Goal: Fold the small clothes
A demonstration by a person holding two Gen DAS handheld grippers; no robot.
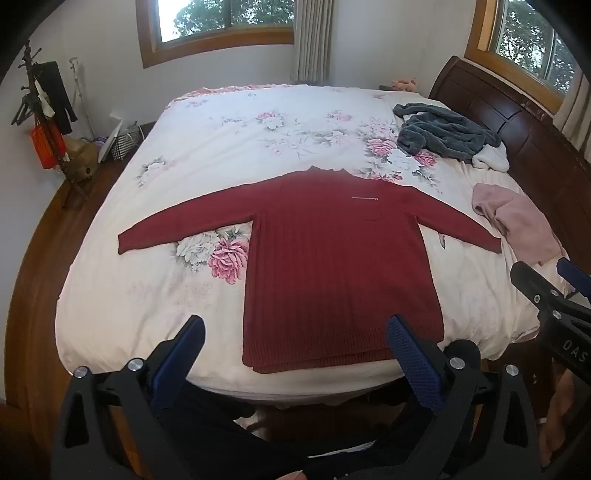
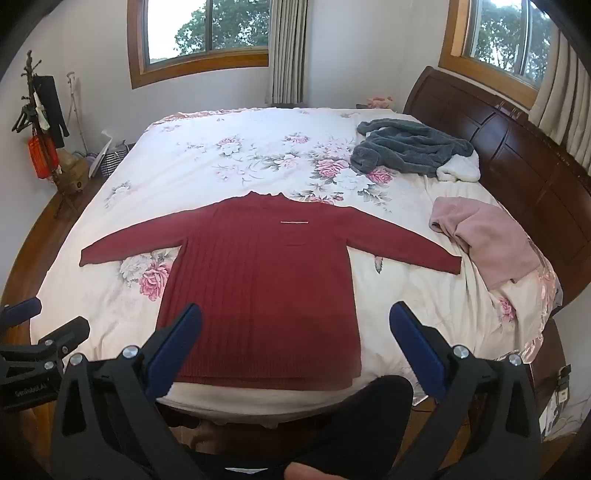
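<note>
A: What is lying at the centre of the scene?

B: A dark red sweater (image 1: 332, 258) is lying flat on the bed (image 1: 122, 295), which is wearing a white cover printed with pink flowers. The collar is pointing toward the far wall, both sleeves are stretching out sideways, and the ribbed hem is resting near the near edge of the mattress.

A: How are the two tools standing?

B: The left gripper (image 1: 295, 332) is hovering above the hem with its blue-padded jaws spread wide and nothing between them. The right gripper (image 2: 295, 325) is likewise hanging over the lower part of the sweater, jaws parted and empty. Neither is touching the fabric.

A: Is each gripper showing in the other's view?

B: Yes; the right one is appearing at the right edge of the left wrist view, and the left one at the left edge of the right wrist view.

A: What else is lying on the bed?

B: A grey fleecy garment (image 2: 410, 147) is sitting crumpled near the dark wooden headboard (image 2: 517, 147), and a pink garment (image 2: 487, 240) is lying bunched just beyond the sweater's right-hand sleeve, apart from it.

A: And around the bed?

B: A coat stand (image 1: 40, 110) is standing in the left corner, and two windows (image 2: 207, 26) are showing trees.
</note>
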